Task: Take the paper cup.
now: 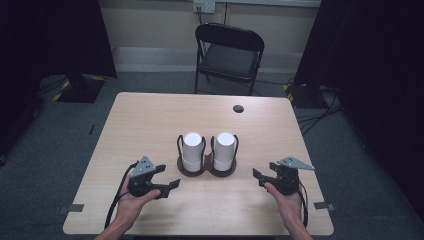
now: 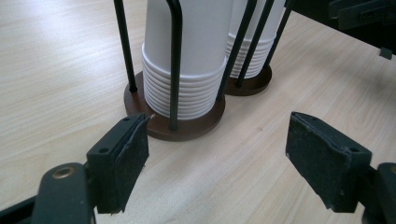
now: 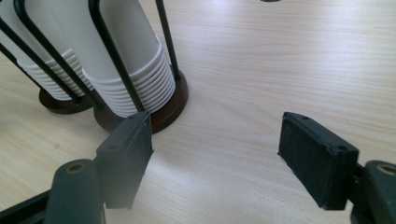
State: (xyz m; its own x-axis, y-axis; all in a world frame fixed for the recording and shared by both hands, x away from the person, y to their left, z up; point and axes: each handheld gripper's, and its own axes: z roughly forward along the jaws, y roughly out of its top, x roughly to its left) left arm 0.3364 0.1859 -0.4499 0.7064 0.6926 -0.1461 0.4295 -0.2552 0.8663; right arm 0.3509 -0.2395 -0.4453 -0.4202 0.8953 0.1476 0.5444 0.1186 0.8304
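We hold both tongs, left [image 1: 169, 186] and right [image 1: 261, 178], wide open and empty beside two stacks of white paper cups [image 1: 192, 150] on the light wooden table [image 1: 150, 120].

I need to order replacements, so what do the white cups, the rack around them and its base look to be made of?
The cups look like matte white paper: rolled rims nest in tight ridges. The rack seems thin black metal rod, bent into smooth loops with a slight sheen. The base is a dark brown round disc, probably stained wood, though plastic cannot be ruled out.
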